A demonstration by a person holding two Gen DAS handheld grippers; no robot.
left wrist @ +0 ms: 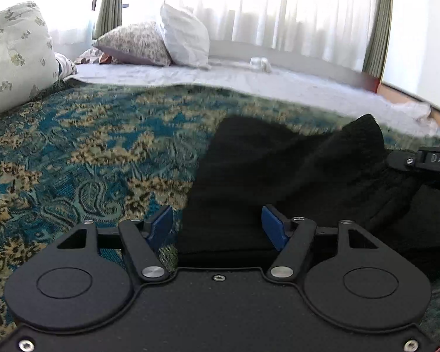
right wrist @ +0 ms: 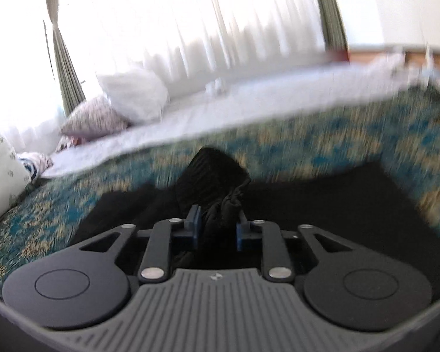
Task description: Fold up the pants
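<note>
Black pants (left wrist: 281,173) lie on a teal and gold patterned bedspread (left wrist: 88,152). My left gripper (left wrist: 217,226) is open, its blue pads straddling the near left edge of the pants, low over the bed. My right gripper (right wrist: 218,227) is shut on a bunched fold of the black pants (right wrist: 217,176), which stands up above the pads; the rest of the pants spreads right (right wrist: 352,199). The right gripper's black body also shows at the right edge of the left wrist view (left wrist: 425,161), with a raised peak of cloth beside it. The right wrist view is motion-blurred.
Pillows are at the left: a pale flowered one (left wrist: 14,55), a patterned one (left wrist: 135,44) and a white one (left wrist: 184,38). A light grey sheet (left wrist: 249,79) covers the far part of the bed. Curtained windows (left wrist: 278,6) stand behind. The bed's far right edge meets wooden floor (left wrist: 396,94).
</note>
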